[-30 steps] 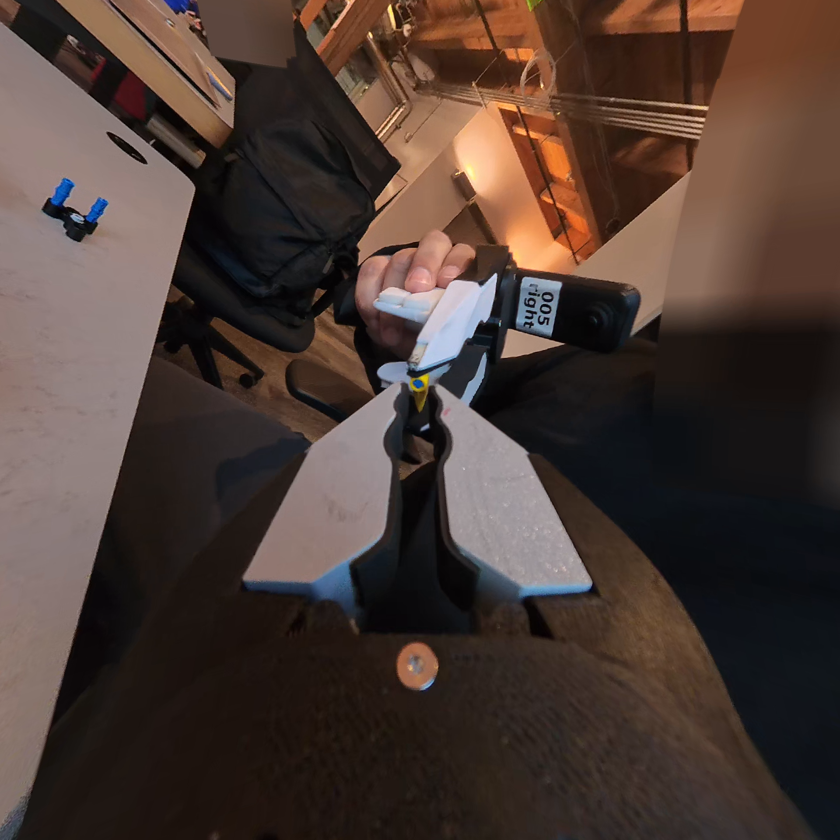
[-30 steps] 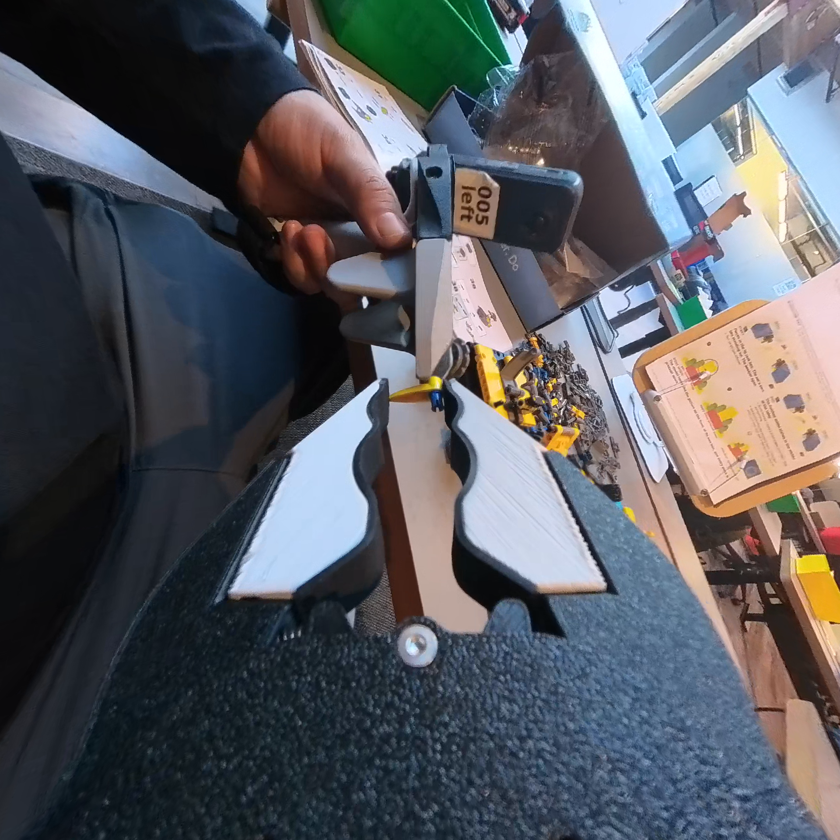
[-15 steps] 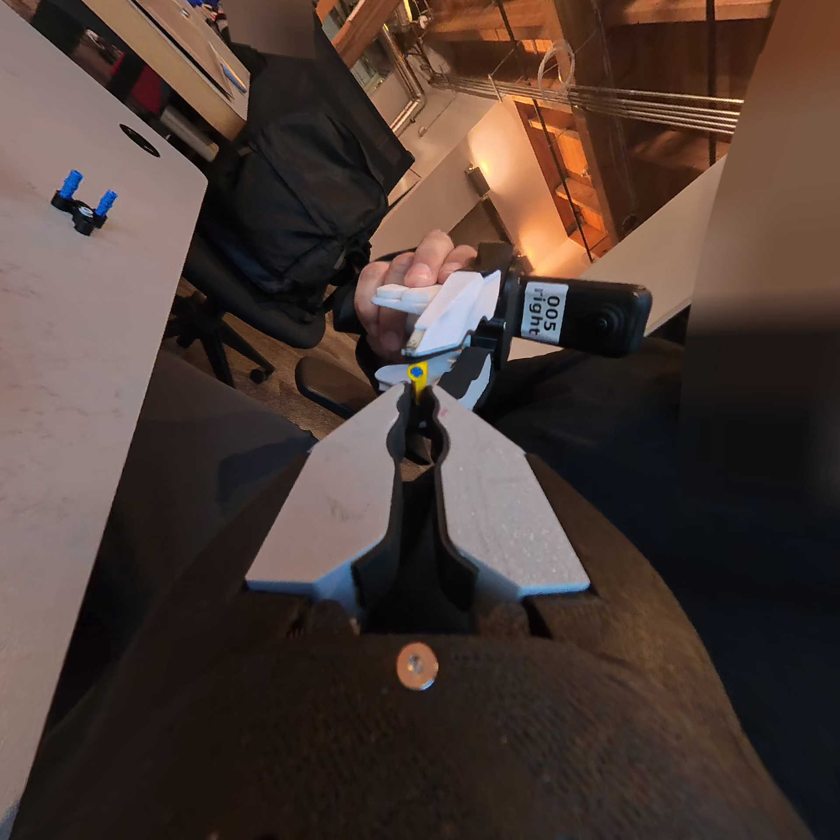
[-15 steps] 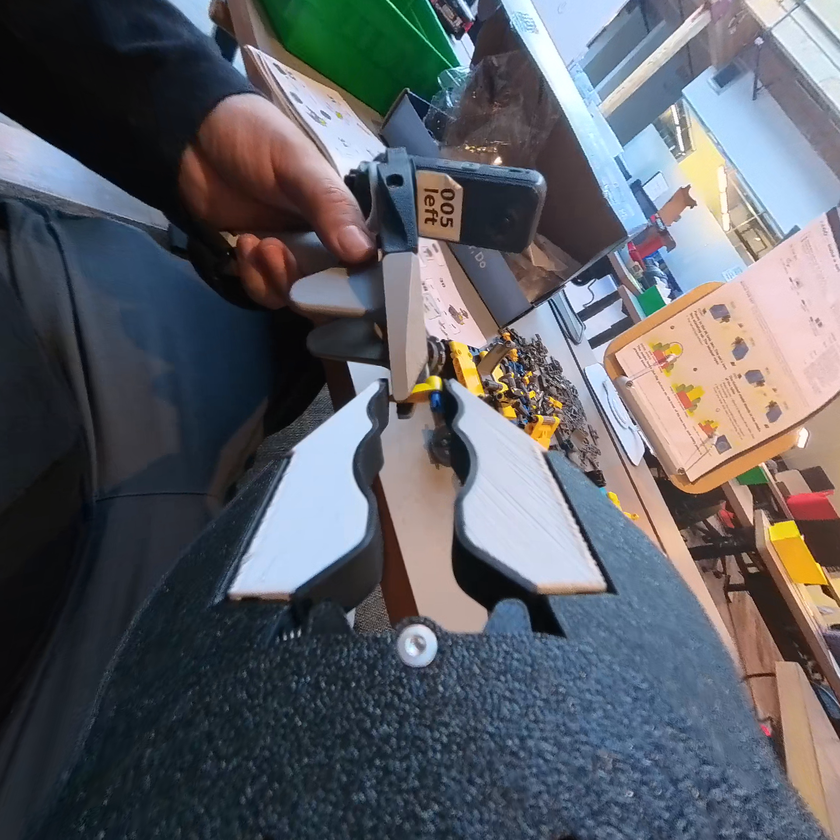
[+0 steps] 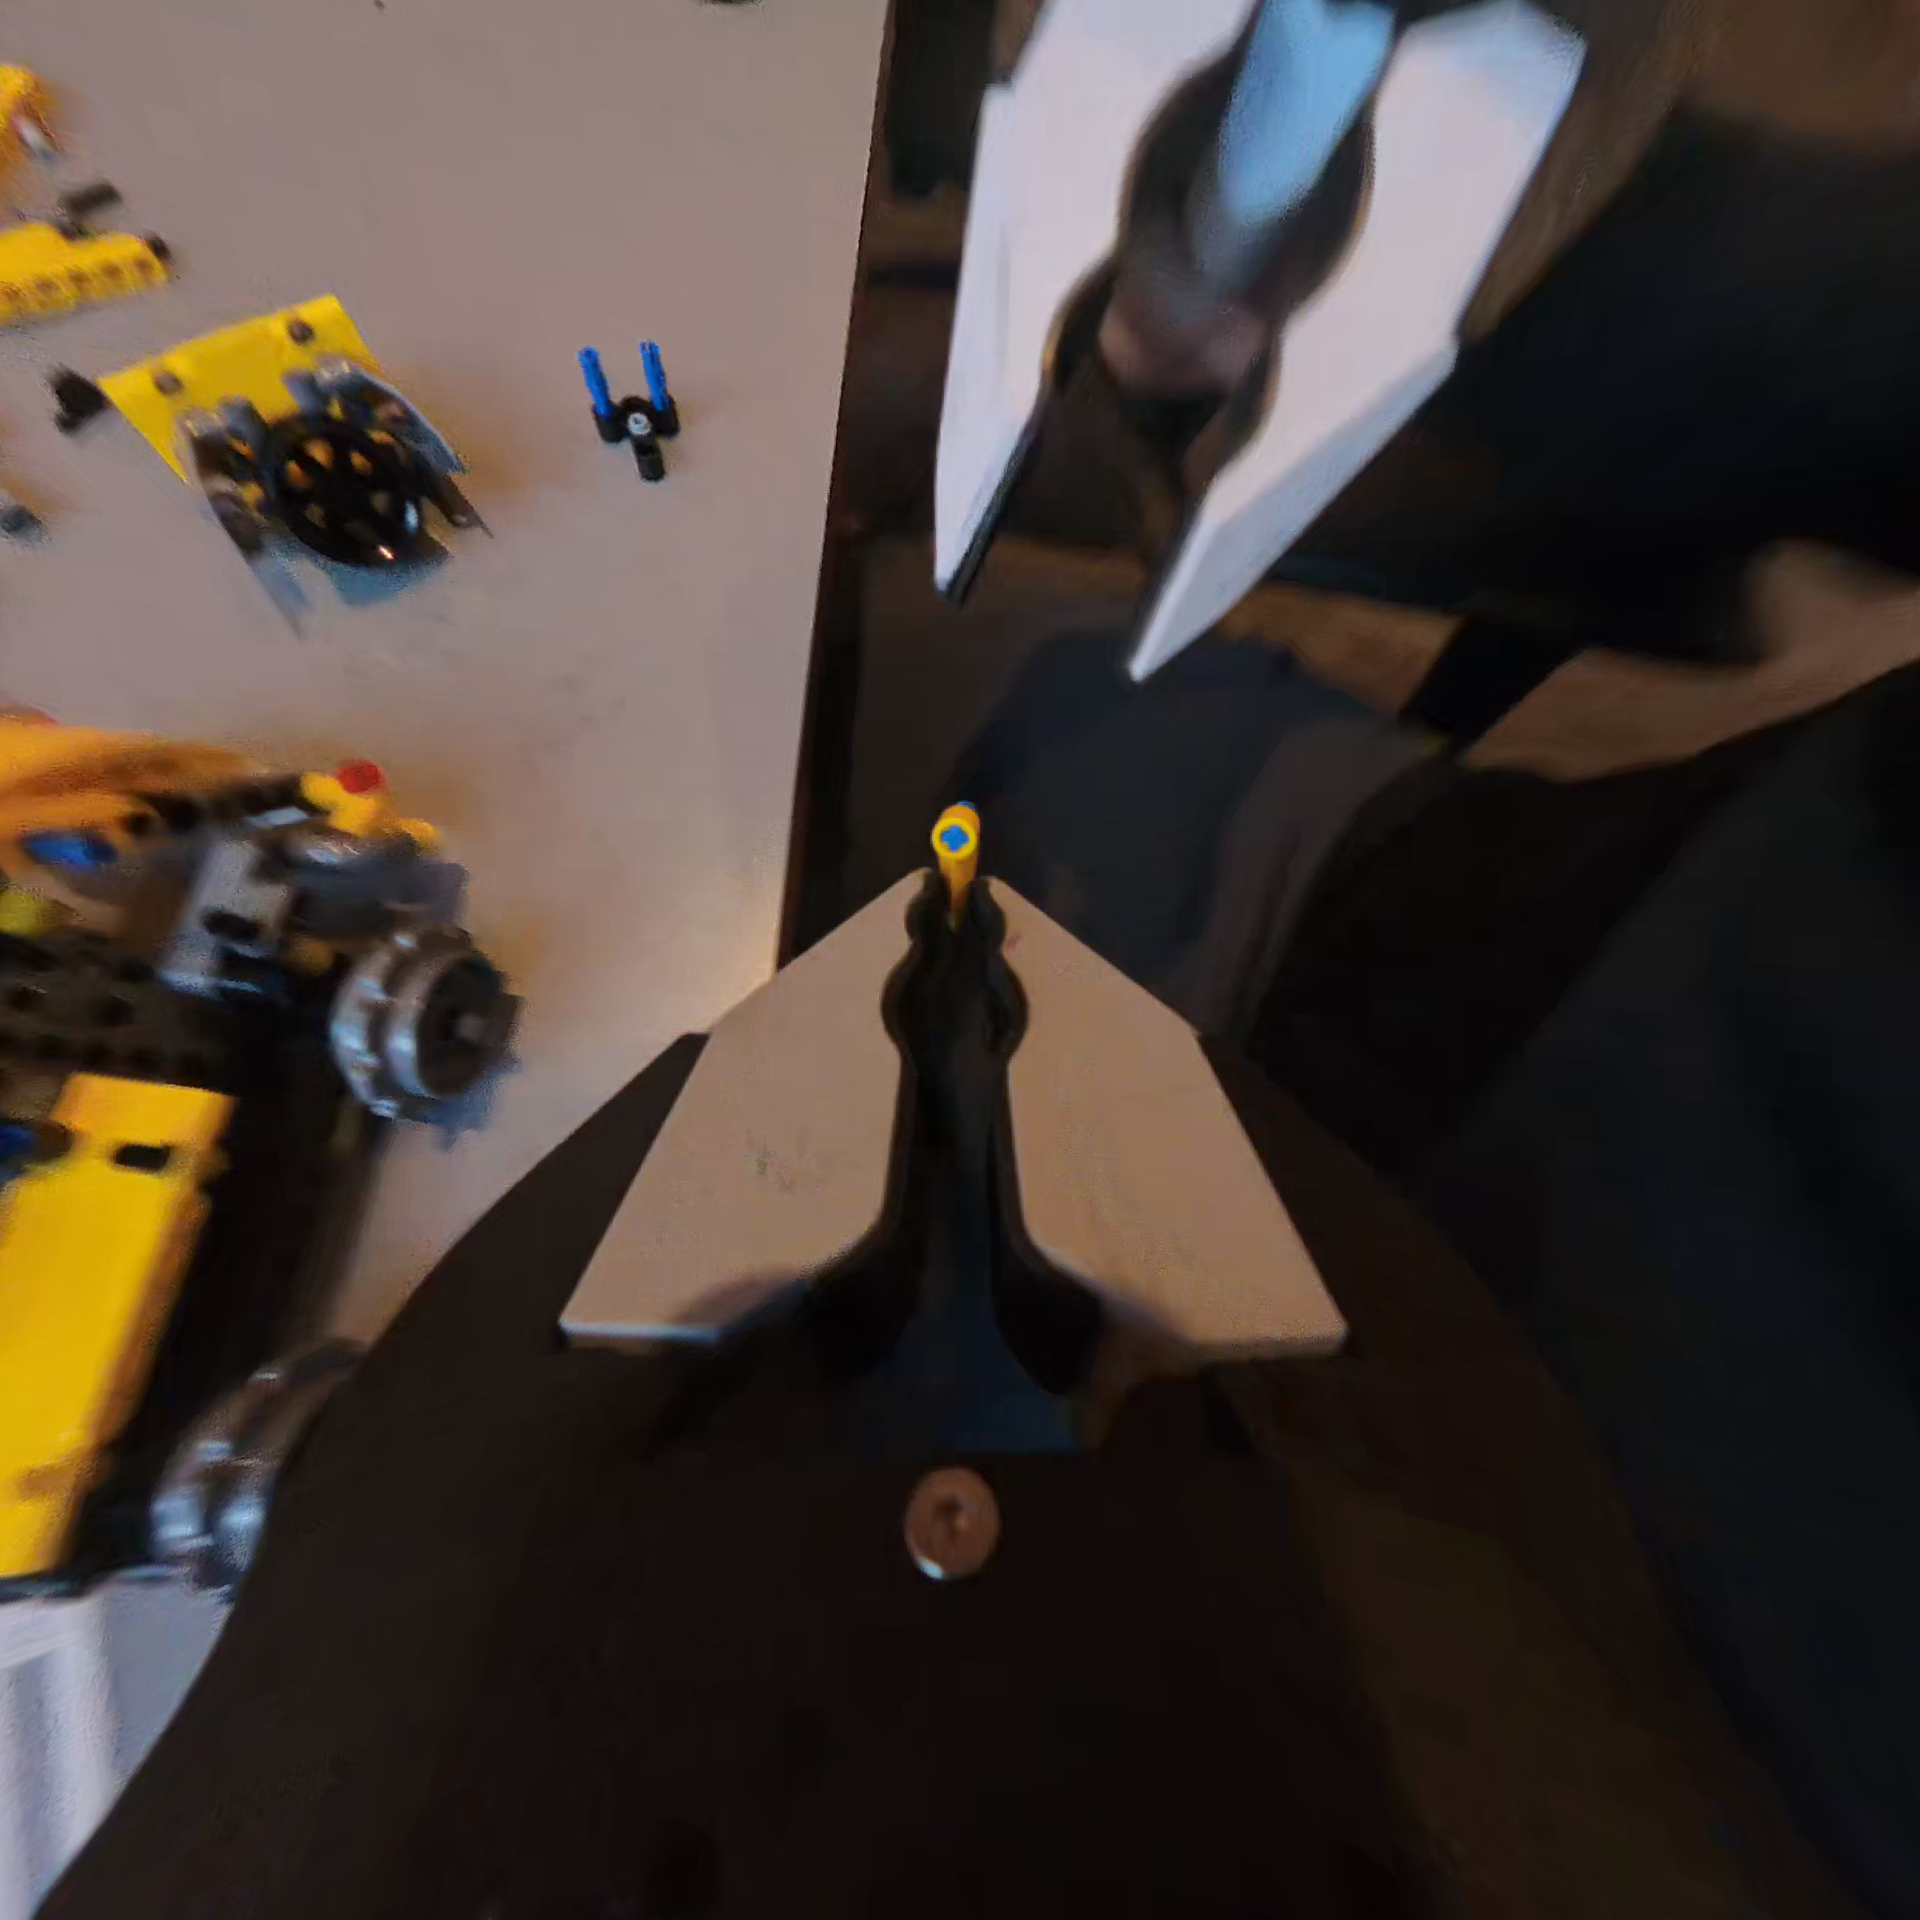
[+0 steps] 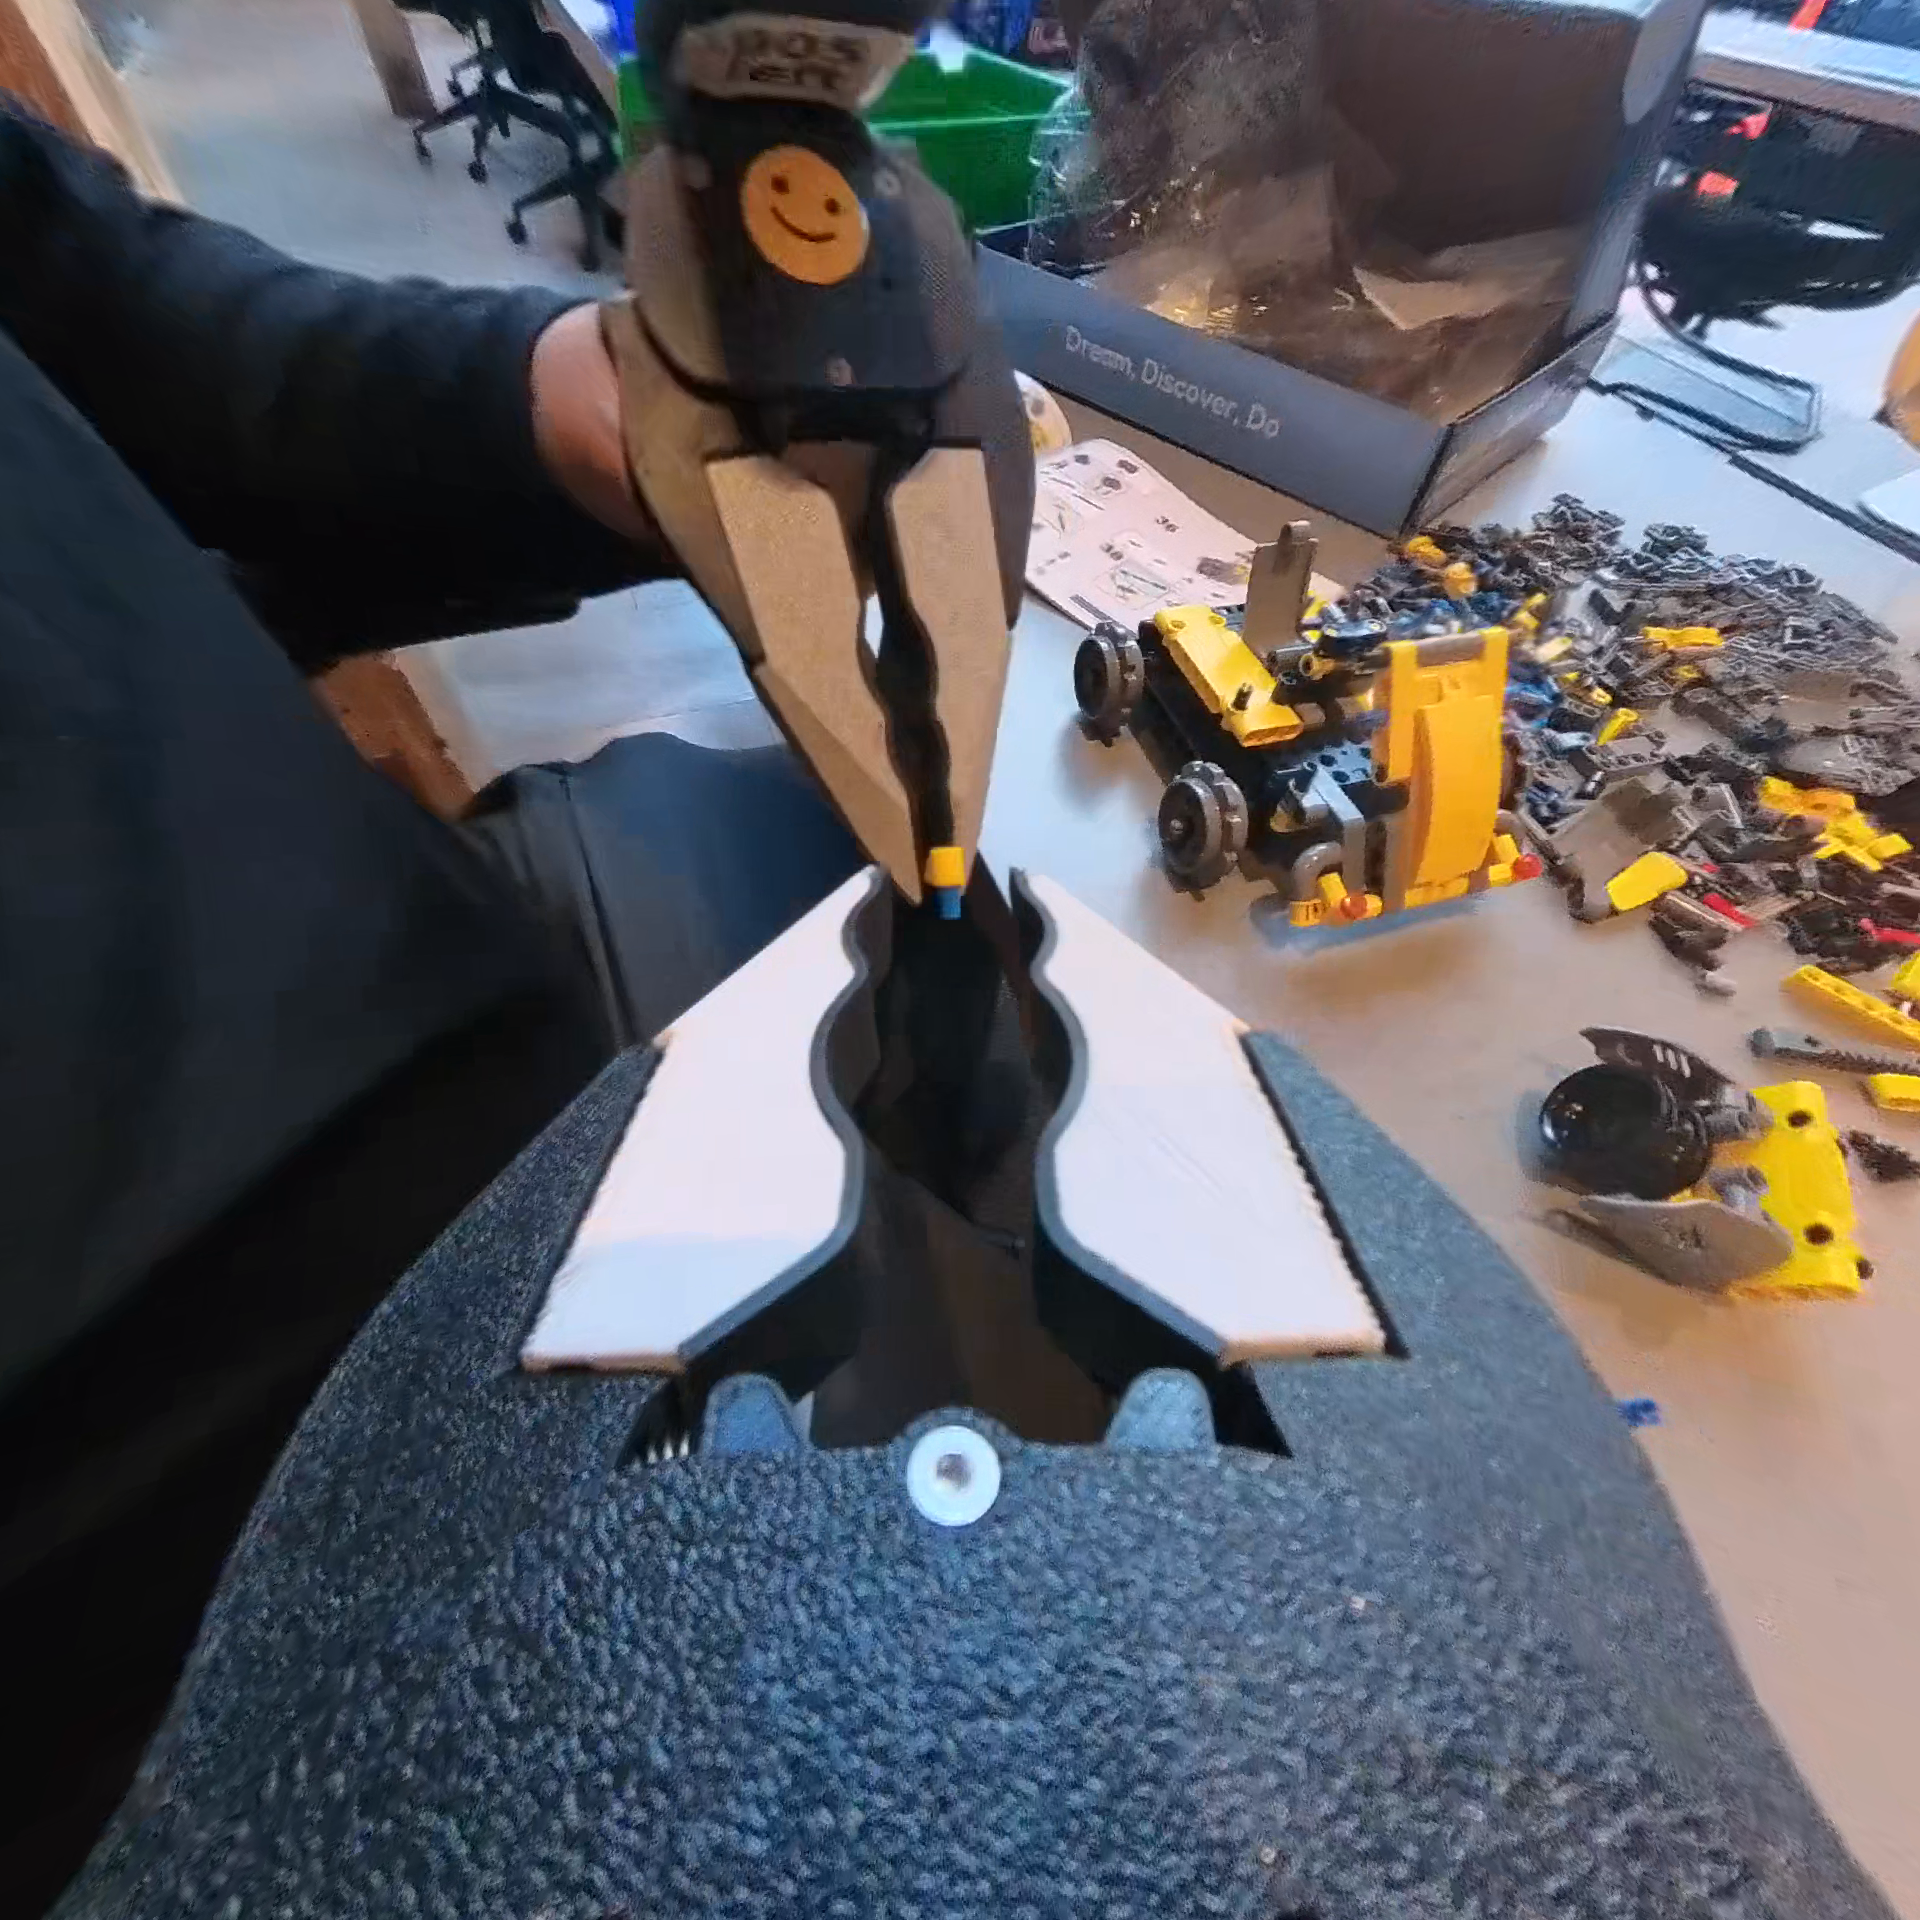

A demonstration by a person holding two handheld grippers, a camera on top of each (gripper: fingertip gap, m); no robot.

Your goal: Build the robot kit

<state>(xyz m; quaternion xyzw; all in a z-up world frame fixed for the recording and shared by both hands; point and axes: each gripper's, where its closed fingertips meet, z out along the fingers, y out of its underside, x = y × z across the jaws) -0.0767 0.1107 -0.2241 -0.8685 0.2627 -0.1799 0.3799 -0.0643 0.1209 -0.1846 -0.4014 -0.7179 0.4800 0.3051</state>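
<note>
Pale surface (image 6: pixel 1455 1039) strewn with bricks; left claw (image 5: pixel 956 883) pinches a small, light, stiff yellow pin (image 5: pixel 955 847) by its shaft, right claw (image 6: pixel 945 883) gapes empty.

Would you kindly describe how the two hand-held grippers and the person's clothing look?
Each hand-held gripper, left and right, has pale wedge-shaped fingers with wavy black inner edges on a textured black body. An orange smiley disc marks the left one. The sleeve is black.

A dark box (image 6: pixel 1195 384) at the tabletop's (image 6: pixel 1455 1091) far edge is showing pale lettering on its side. A blurred label (image 6: pixel 790 57) and an orange smiley disc (image 6: pixel 808 213) are sitting on the left gripper (image 6: pixel 937 881). A booklet (image 6: pixel 1122 530) beside the box is showing small numbers.
</note>
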